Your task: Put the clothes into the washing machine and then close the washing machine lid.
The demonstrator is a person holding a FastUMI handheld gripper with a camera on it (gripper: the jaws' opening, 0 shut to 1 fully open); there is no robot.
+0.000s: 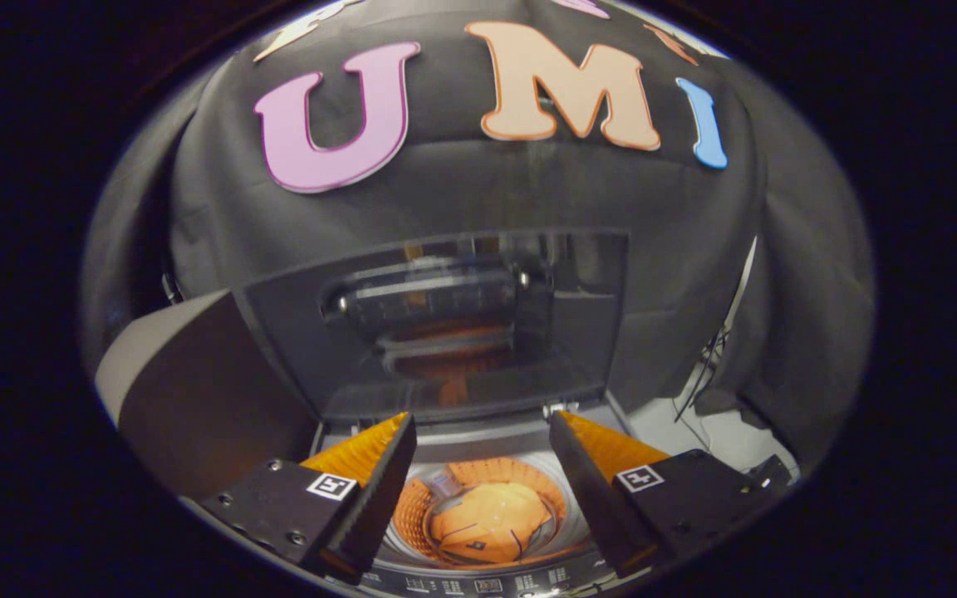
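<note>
Lower centre of the frame: the gripper [483,448] is hovering with its two fingers spread wide apart, holding nothing, above the round drum of the top-loading washing machine [478,573]. The orange garment [491,519] is lying inside that drum, below and between the fingers. At mid-frame, the dark transparent lid [445,324] is standing raised upright beyond the fingers.

Gripper [483,432]: dark screwed mounts (square markers), ridged fingers.

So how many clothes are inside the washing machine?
1 that I can see: an orange garment down in the drum, below the open gripper. More could be hidden underneath.
</note>
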